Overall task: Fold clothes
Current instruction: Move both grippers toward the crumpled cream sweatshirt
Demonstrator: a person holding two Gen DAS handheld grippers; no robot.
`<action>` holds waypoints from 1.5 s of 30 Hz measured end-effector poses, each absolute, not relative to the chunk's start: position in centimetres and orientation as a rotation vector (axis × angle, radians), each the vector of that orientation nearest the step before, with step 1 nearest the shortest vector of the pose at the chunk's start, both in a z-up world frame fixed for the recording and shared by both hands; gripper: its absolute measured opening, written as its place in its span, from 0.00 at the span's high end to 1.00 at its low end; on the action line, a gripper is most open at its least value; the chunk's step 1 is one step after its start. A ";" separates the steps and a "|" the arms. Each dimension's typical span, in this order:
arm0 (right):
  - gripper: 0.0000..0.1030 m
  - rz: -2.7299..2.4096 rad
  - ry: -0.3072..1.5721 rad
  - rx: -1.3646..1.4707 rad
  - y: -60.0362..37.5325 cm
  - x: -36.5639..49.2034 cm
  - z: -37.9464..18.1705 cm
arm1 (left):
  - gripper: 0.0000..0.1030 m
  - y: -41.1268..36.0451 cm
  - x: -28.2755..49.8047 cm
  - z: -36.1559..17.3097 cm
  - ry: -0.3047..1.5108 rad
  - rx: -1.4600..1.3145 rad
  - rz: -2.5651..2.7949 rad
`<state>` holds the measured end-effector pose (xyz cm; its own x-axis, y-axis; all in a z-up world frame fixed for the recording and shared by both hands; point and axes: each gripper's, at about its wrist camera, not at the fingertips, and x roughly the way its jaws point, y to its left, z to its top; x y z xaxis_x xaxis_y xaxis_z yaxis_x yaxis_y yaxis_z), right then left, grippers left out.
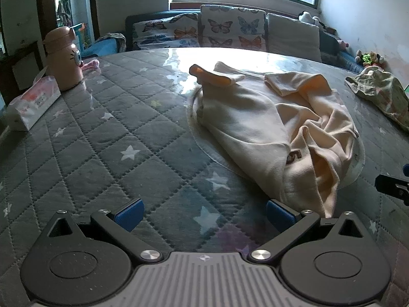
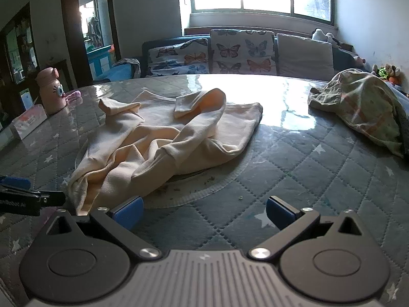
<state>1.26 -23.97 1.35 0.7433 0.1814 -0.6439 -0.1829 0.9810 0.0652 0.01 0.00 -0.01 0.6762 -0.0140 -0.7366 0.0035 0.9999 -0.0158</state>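
A cream long-sleeved top [image 1: 268,128] lies crumpled on the grey quilted table [image 1: 115,140], its sleeves thrown across the body; it also shows in the right wrist view [image 2: 158,138]. My left gripper [image 1: 204,216] is open and empty, low over the table just left of the top's near hem. My right gripper [image 2: 203,213] is open and empty, at the top's near right side. A green patterned garment [image 2: 363,110] lies bunched at the table's far right; it also shows in the left wrist view [image 1: 381,94].
A pink bottle [image 1: 64,58] and a tissue pack [image 1: 33,102] stand at the table's left edge. A round white mat [image 2: 204,186] lies under the top. A sofa with butterfly cushions [image 1: 230,28] stands behind the table.
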 end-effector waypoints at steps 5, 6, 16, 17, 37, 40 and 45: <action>0.00 0.207 0.712 -0.002 -23.7 1.5 1.2 | 0.00 -0.2 0.0 -0.2 0.837 -0.020 0.002; 0.00 0.209 0.713 -0.002 -23.7 1.5 1.2 | 0.00 -0.5 0.0 -0.4 0.836 -0.020 0.004; 0.00 0.223 0.727 0.000 -23.2 1.9 1.0 | 0.00 -0.6 1.2 -0.6 0.850 -0.015 -0.009; 0.00 0.223 0.729 0.001 -23.2 2.0 1.0 | 0.00 -0.6 1.2 -0.5 0.850 -0.015 -0.009; 0.00 0.252 0.746 0.002 -22.8 3.0 1.1 | 0.00 -0.4 2.3 -0.6 0.872 -0.009 -0.015; 0.00 0.254 0.751 0.006 -22.7 3.3 1.0 | 0.00 -0.4 2.5 -0.6 0.875 -0.008 -0.016; 0.00 0.257 0.762 0.009 -22.7 3.5 0.8 | 0.00 -0.4 2.8 -0.6 0.880 -0.007 -0.018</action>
<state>3.50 -22.66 0.79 0.6941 0.2332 -0.6810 -0.2265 0.9688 0.1009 2.85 -0.40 -0.61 0.6368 -0.0182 -0.7708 0.0126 0.9998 -0.0132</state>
